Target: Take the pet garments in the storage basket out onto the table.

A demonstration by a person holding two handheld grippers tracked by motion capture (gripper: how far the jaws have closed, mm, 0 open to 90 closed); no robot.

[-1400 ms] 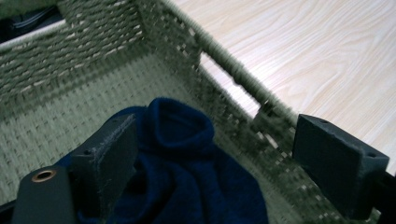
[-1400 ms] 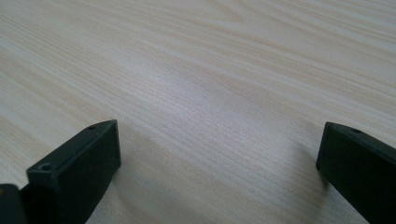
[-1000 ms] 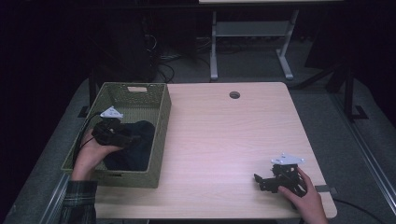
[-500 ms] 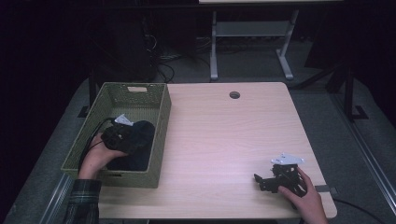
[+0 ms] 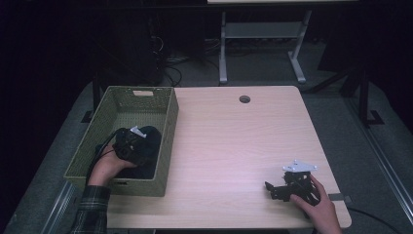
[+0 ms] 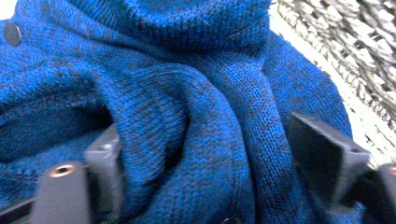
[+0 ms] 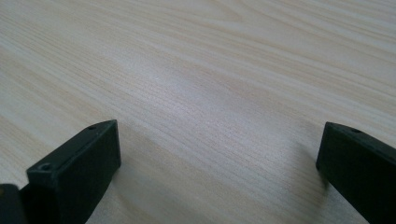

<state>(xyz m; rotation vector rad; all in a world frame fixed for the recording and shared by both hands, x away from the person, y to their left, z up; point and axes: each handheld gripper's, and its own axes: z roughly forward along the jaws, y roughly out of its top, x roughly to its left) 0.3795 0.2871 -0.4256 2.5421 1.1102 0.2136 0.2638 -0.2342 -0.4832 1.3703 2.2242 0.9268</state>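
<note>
Down in woven basket [image 5: 165, 141], left gripper [image 6: 219, 154] closing around fold of blue knit sweater [image 6: 187, 93]; right gripper [image 7: 219, 154] gapes wide, resting on tabletop [image 7: 210, 56].

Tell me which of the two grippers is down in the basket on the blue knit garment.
The left gripper, inside the green woven basket; its jaws, which have just been closing, straddle a fold of the blue knit garment. The right gripper rests open on the bare wooden table.

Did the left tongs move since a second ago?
Yes. The left tongs sank into the green woven basket, toward its near wall, jaws just closing around the blue knitted garment.
</note>
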